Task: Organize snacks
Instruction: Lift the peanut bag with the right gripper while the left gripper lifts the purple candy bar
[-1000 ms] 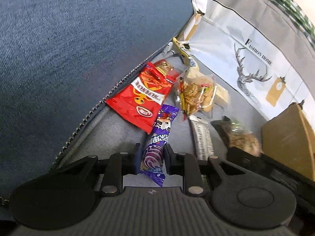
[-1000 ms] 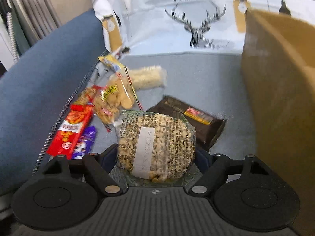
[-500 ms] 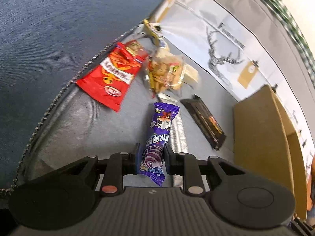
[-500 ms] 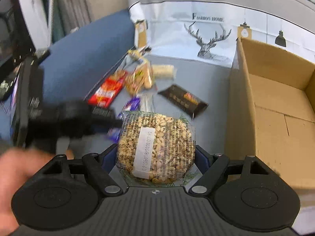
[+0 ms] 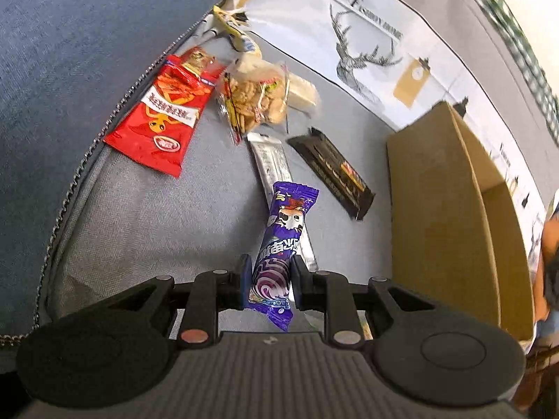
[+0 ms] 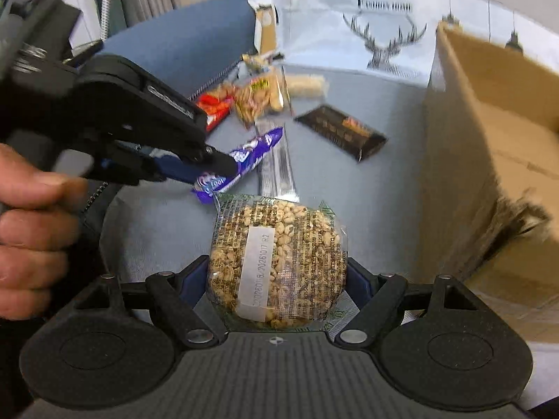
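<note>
Left gripper (image 5: 269,281): I see its black fingers pinching the purple candy bar (image 5: 279,241) near its bottom end. The wrapper is shiny and crinkly, long and thin, with a cartoon cow on it. It is lifted off the sofa.
Right gripper (image 6: 277,276): my fingers stand wide and squeeze the puffed grain cake (image 6: 277,262) from both sides. It is round and bumpy, in clear plastic with a white label.
Sofa seat (image 5: 146,216): soft grey cloth, with a metal zipper (image 5: 87,153) along the edge of a blue cushion (image 5: 70,35).
Red packet (image 5: 162,115): flat, shiny foil, lying by the zipper.
Clear bag of crackers (image 5: 255,99): see-through and lumpy, touching the red packet's top corner.
Silver packet (image 5: 274,164): long and flat, lying under the purple bar's tip.
Dark bar (image 5: 332,171): black wrapper, long and flat, between the silver packet and the box.
Cardboard box (image 5: 443,209): brown, stiff, open on top, at the right.
Deer cloth (image 5: 367,45): white, with a drawn deer head, hanging behind the snacks.
What changed: a second ago the purple bar lay beside the red packet; now it is up and nearer the box. My grain cake was right over the dark bar; now it hangs closer to me, and I can see the left gripper and the hand (image 6: 31,241) holding it.
</note>
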`<action>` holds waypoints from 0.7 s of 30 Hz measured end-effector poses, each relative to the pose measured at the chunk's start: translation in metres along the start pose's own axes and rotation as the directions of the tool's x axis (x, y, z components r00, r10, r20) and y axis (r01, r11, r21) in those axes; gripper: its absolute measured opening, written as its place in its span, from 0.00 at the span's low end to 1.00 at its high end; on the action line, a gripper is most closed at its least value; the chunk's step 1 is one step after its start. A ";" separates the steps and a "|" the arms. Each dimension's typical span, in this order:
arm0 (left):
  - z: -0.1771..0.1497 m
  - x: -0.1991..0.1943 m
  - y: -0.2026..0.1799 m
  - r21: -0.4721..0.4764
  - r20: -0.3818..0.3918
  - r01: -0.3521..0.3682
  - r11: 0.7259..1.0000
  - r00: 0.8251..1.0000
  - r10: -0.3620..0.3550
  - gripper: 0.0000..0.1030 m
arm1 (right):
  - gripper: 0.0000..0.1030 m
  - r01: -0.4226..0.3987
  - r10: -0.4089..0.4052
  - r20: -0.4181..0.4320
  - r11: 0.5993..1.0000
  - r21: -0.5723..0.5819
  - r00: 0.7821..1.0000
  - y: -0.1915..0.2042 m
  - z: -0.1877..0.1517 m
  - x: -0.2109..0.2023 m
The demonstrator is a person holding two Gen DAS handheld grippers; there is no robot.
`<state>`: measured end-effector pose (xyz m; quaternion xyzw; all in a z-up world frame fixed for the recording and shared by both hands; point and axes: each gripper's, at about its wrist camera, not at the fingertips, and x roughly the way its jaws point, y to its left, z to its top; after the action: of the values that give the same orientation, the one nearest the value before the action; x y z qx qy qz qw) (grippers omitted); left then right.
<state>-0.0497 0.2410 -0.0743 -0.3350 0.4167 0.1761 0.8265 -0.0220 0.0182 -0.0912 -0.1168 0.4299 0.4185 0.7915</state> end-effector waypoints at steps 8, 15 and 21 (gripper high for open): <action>-0.023 0.022 -0.007 -0.011 0.016 -0.043 0.999 0.999 0.043 0.26 | 0.79 0.056 -0.056 -0.089 0.998 -0.003 0.994 -0.012 -0.007 0.021; -0.025 0.026 -0.014 0.054 0.056 -0.055 0.997 0.997 0.052 0.29 | 0.79 0.042 -0.041 -0.108 0.999 0.008 0.993 -0.017 -0.007 0.023; -0.028 0.029 -0.021 0.097 0.086 -0.080 0.992 0.994 0.072 0.29 | 0.79 0.051 -0.051 -0.112 0.999 -0.007 0.992 -0.016 -0.007 0.025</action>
<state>-0.0367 0.2072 -0.1010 -0.2695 0.4030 0.2000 0.8515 -0.0066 0.0185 -0.1173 -0.1525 0.4697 0.3918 0.7763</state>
